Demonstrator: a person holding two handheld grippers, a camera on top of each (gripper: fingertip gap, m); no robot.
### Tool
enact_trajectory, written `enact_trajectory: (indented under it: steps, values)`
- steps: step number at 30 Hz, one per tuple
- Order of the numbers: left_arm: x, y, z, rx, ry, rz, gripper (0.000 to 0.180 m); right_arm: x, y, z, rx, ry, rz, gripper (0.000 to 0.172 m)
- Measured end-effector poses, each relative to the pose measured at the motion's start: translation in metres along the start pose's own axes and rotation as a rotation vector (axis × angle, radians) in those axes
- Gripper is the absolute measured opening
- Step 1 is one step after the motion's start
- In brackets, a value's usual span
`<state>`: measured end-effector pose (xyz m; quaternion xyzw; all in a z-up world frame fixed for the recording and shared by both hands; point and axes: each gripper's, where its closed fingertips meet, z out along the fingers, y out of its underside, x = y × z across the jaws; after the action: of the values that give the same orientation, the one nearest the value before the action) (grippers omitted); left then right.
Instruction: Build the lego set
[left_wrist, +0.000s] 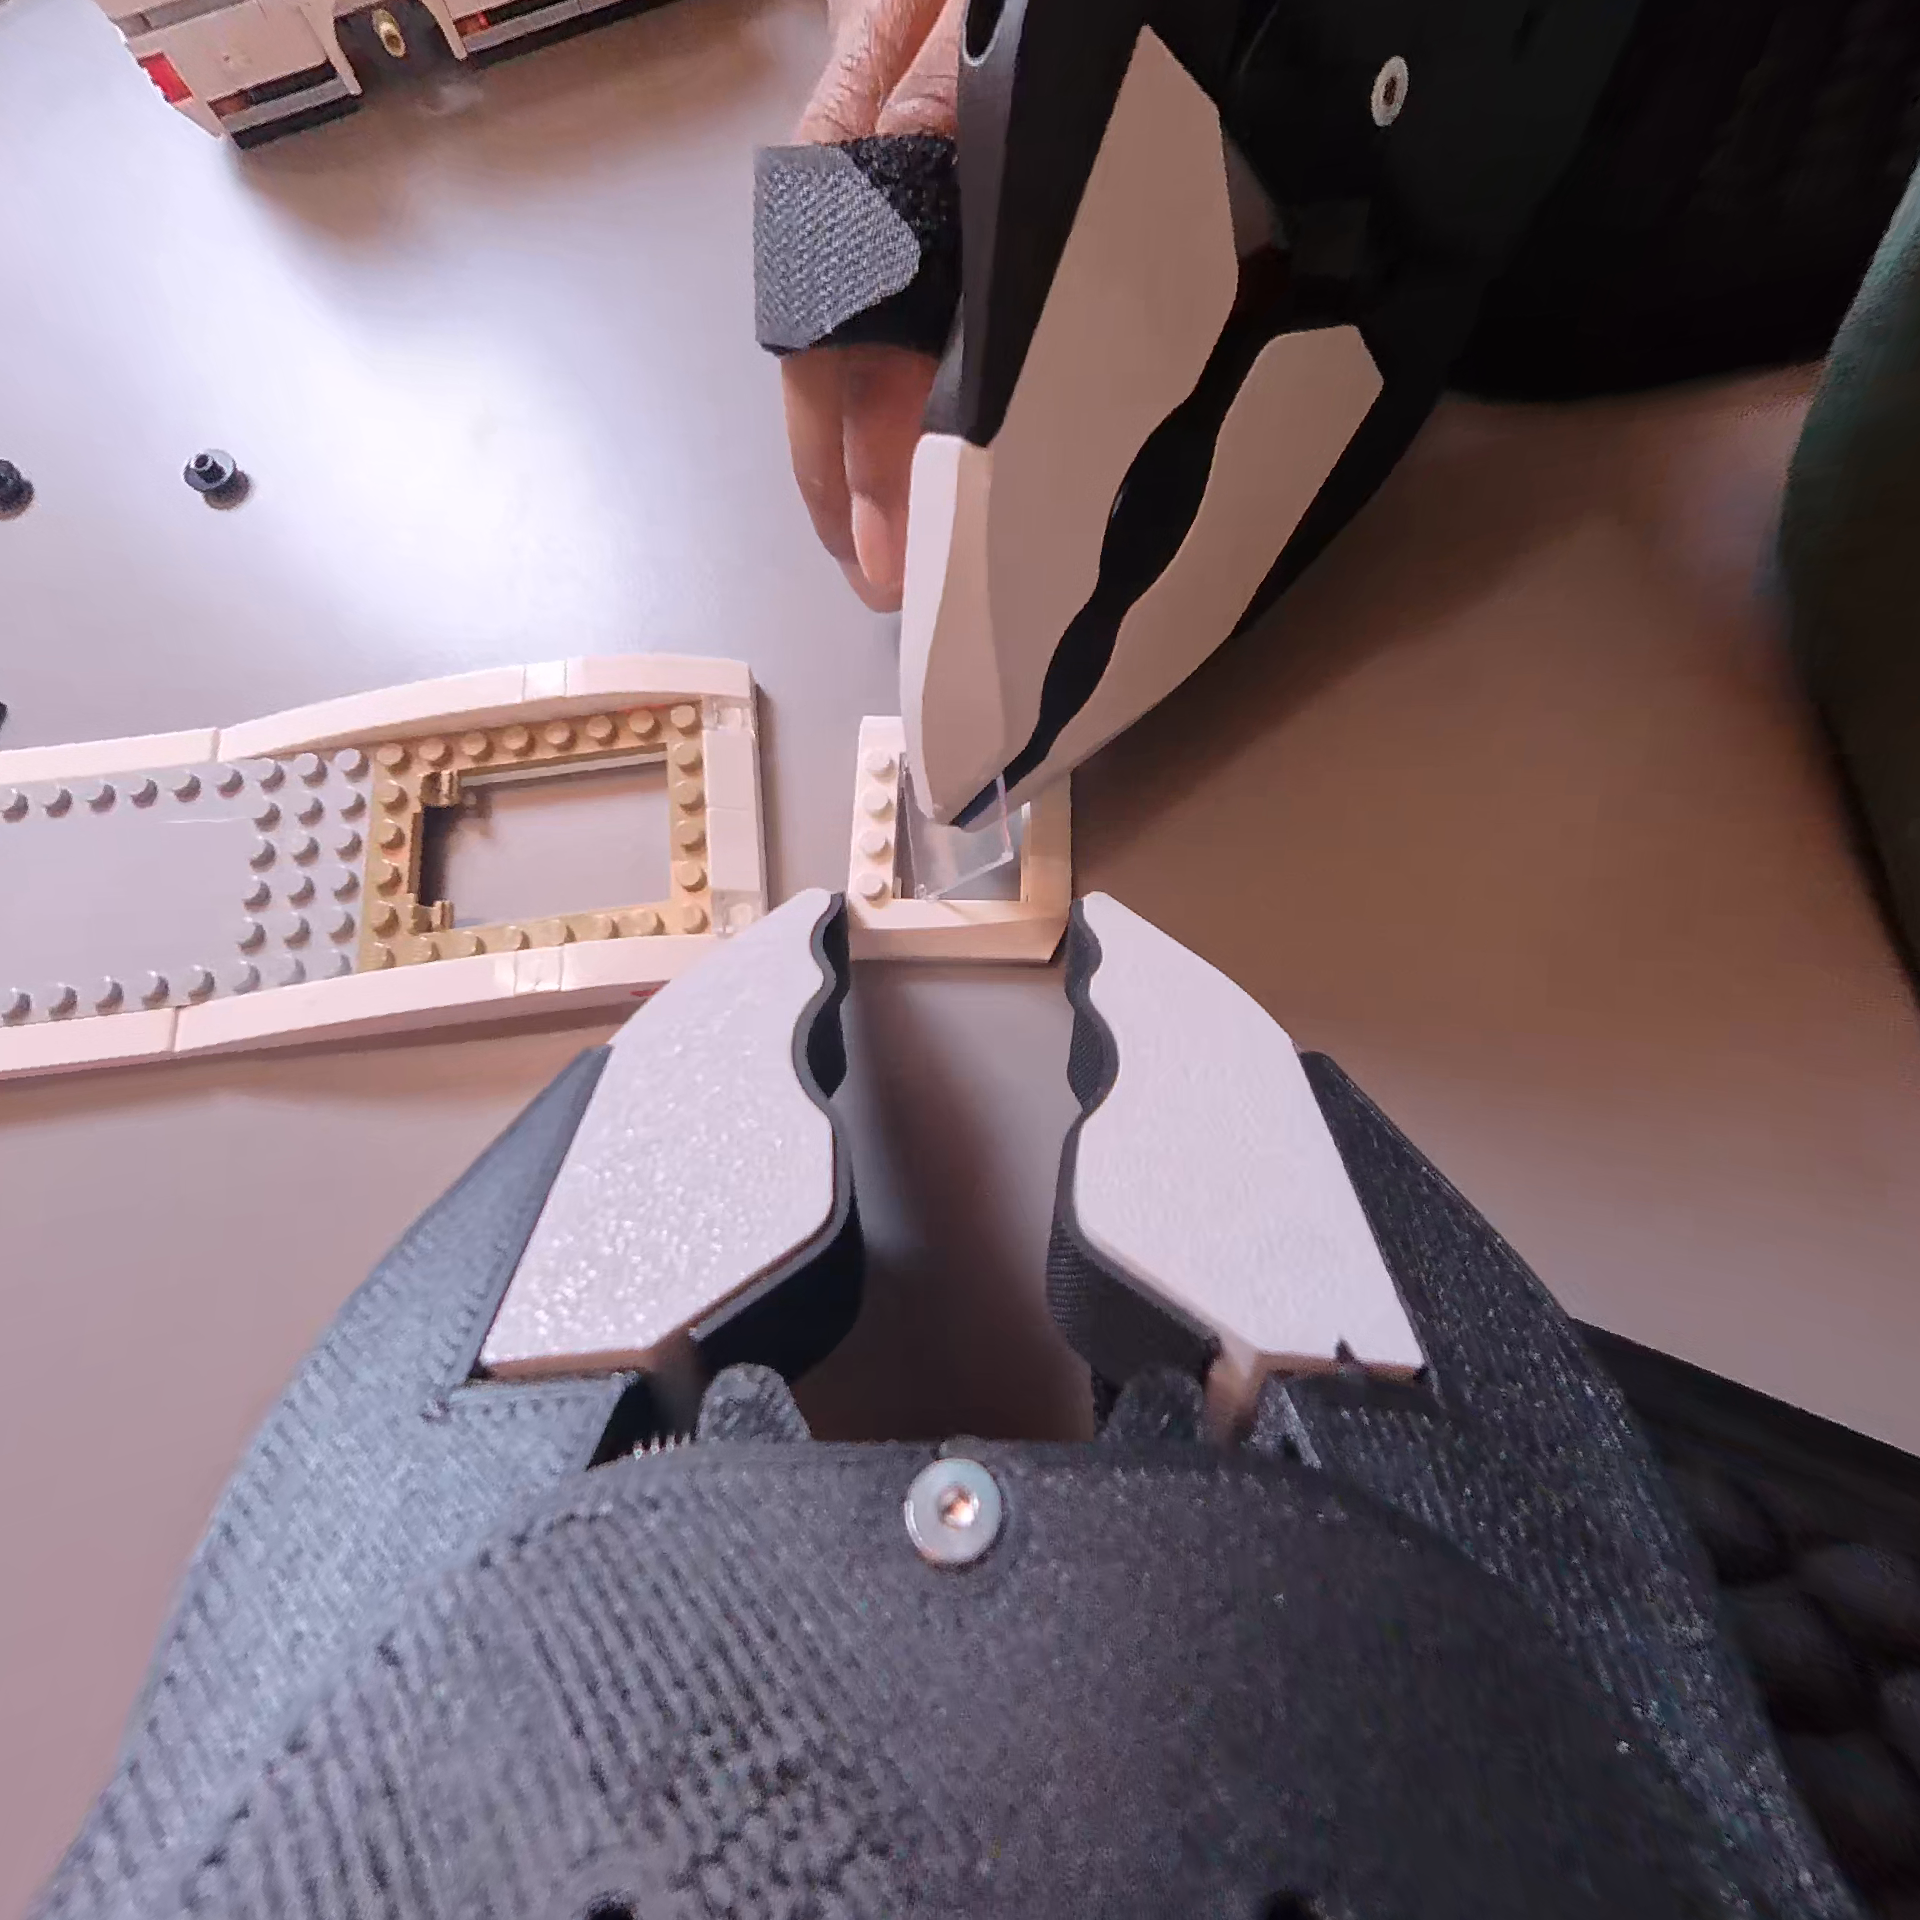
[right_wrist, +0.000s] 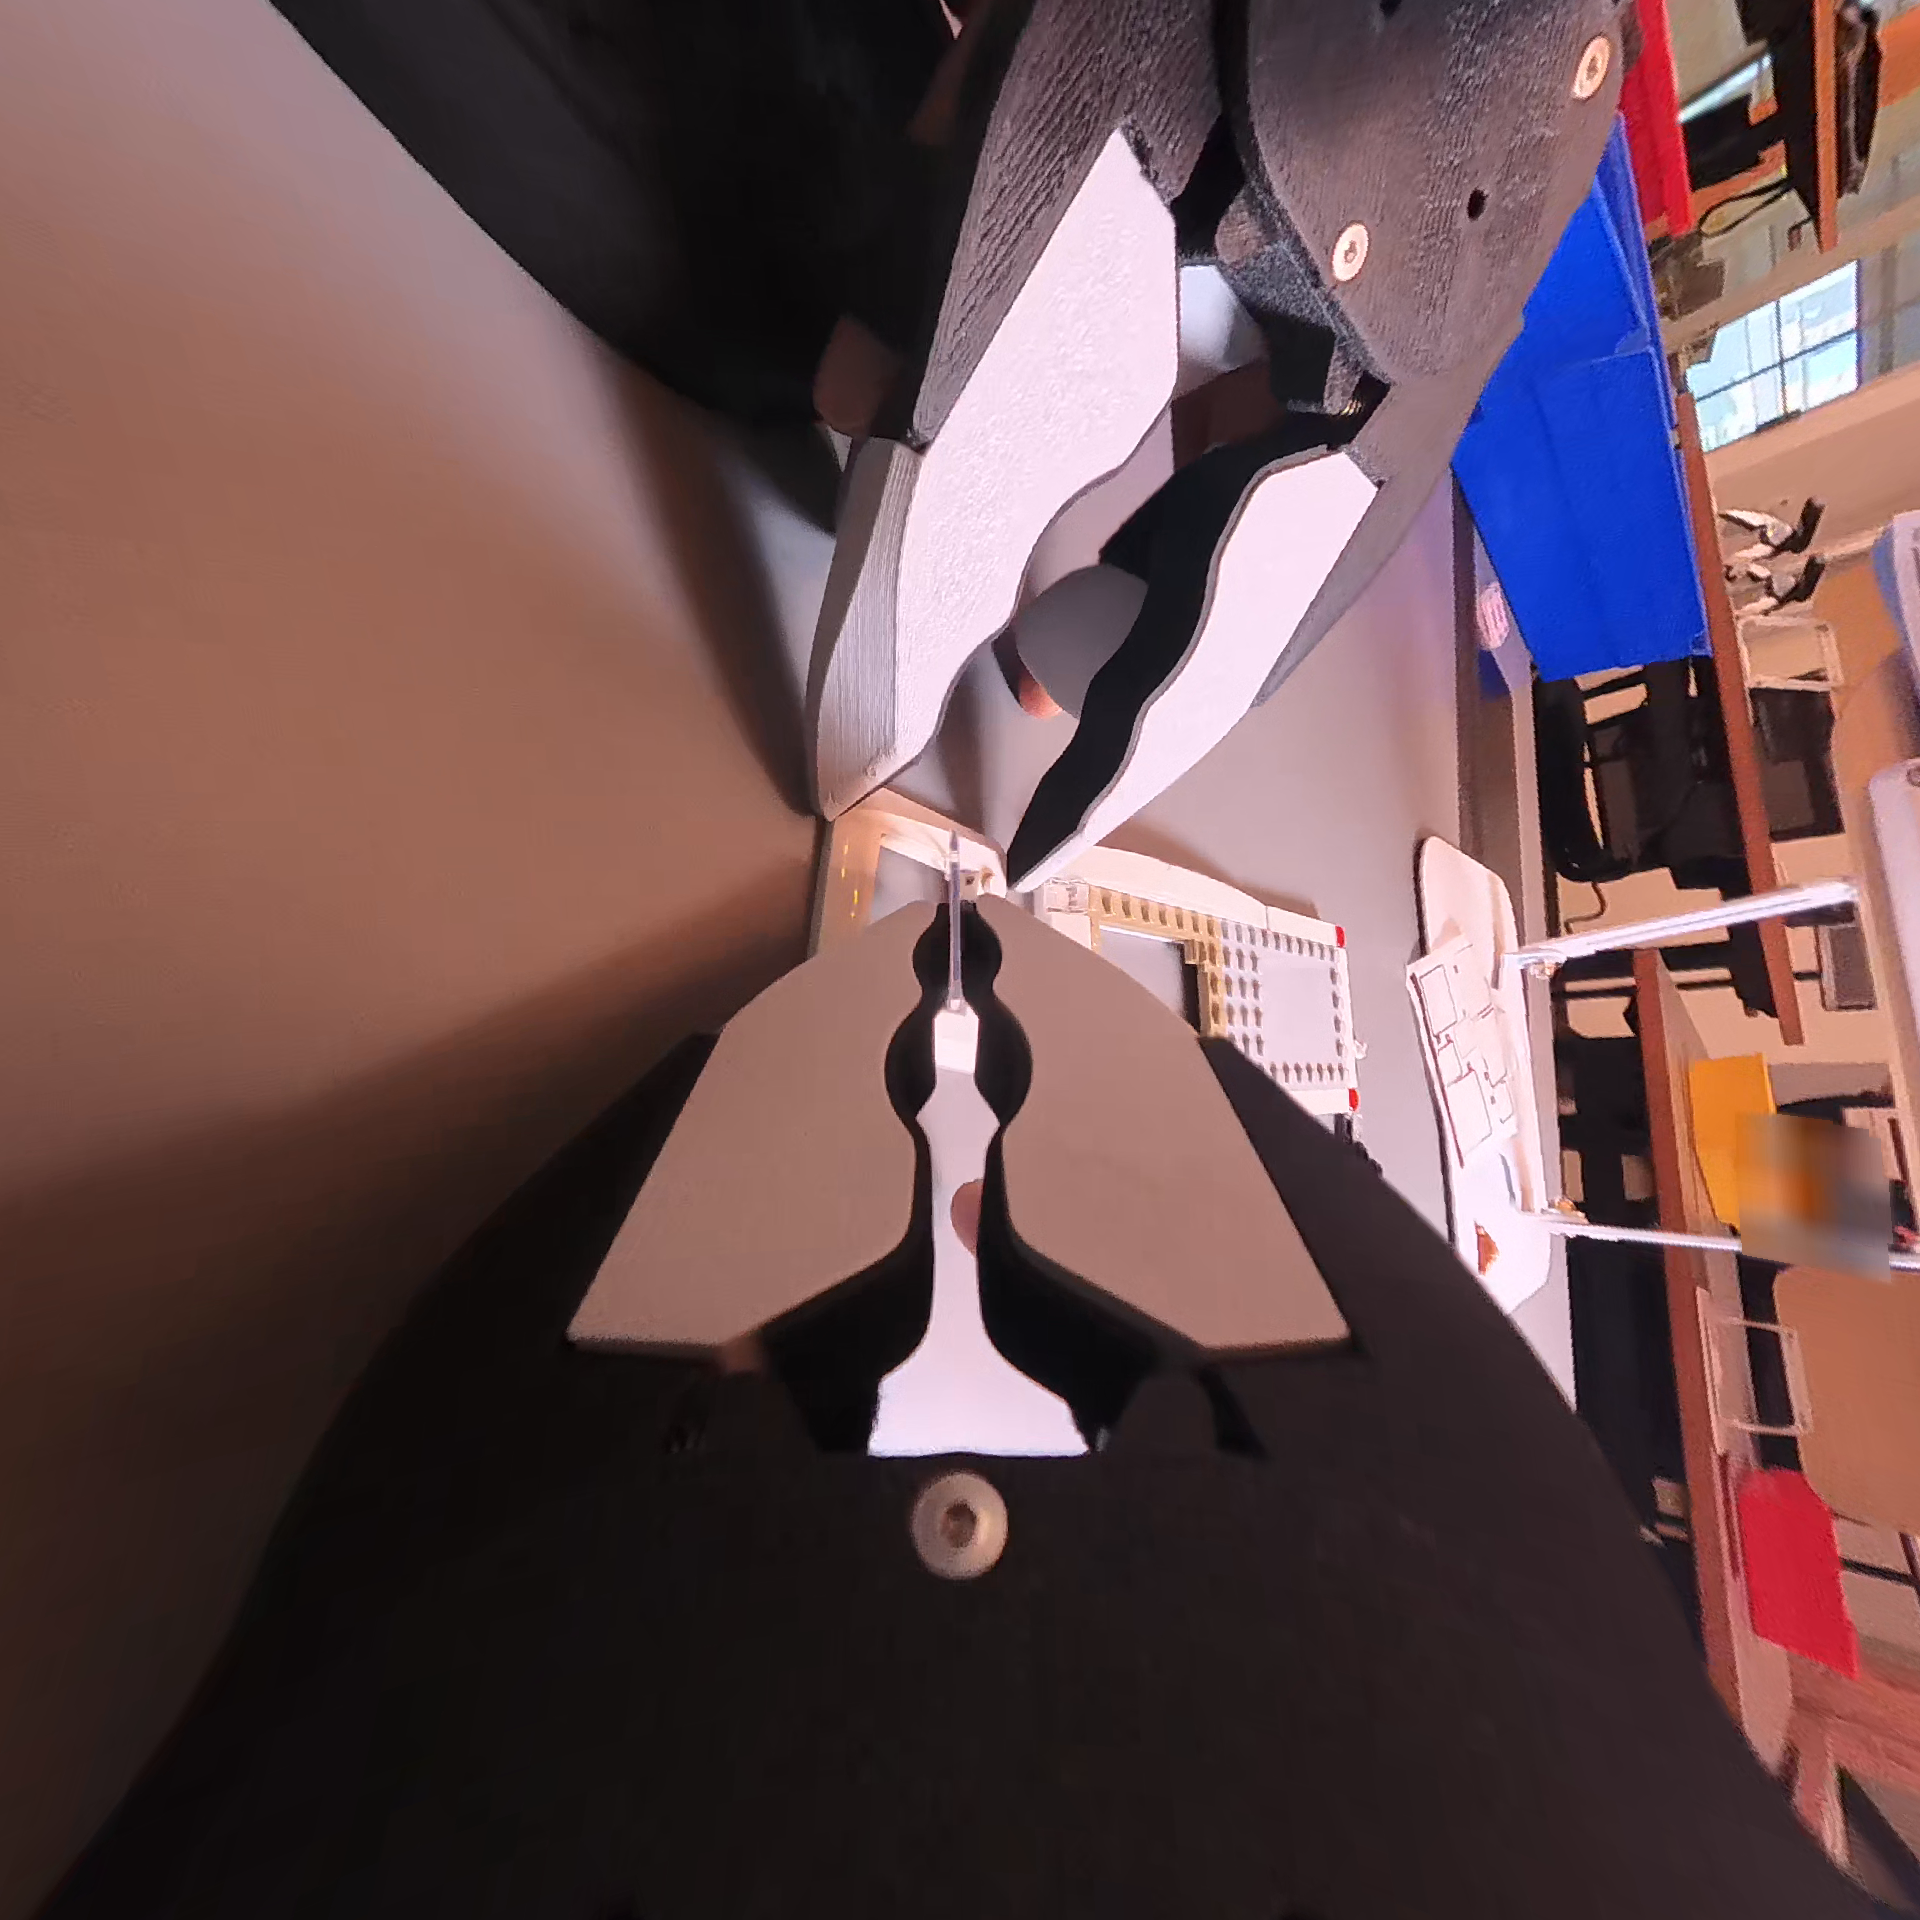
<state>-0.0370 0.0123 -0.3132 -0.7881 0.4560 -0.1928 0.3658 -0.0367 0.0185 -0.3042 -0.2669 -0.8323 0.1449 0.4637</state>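
Observation:
My left gripper (left_wrist: 958, 914) is shut on the near edge of a small white window-frame brick (left_wrist: 878, 821) that rests on the brown table (left_wrist: 1455, 935); both pads touch its sides. My right gripper (left_wrist: 961, 816) comes down from above, shut on a clear pane (left_wrist: 971, 857) tilted into the frame's opening. In the right wrist view the pane (right_wrist: 954, 935) shows edge-on, pinched at my right gripper's (right_wrist: 956, 909) tips. There the left gripper (right_wrist: 930, 842) straddles the frame (right_wrist: 904, 826).
A long white-edged brick assembly with tan and grey studded plates (left_wrist: 416, 831) lies just left of the frame. Small black round pieces (left_wrist: 213, 473) and another brick build (left_wrist: 291, 73) lie farther back. A hand (left_wrist: 862, 488) holds the right gripper. A printed sheet (right_wrist: 1465, 1039) and a blue bin (right_wrist: 1579, 468) are beyond. The tips of both grippers are at nearly the same place.

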Motion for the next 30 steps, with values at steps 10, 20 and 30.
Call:
enact_trajectory:
  steps: [10,20,30]
  values:
    - [0.002,0.0,0.0,0.001,0.018,0.001,0.04,-0.009,-0.007,-0.005,0.159,-0.088,0.018,0.001]
    - [0.001,0.0,0.0,0.008,0.016,-0.008,0.04,-0.006,-0.006,-0.004,0.136,-0.052,0.06,0.002]
    - [-0.001,0.001,0.0,0.0,0.0,-0.01,0.04,0.01,0.002,-0.004,0.06,0.015,0.264,0.001]
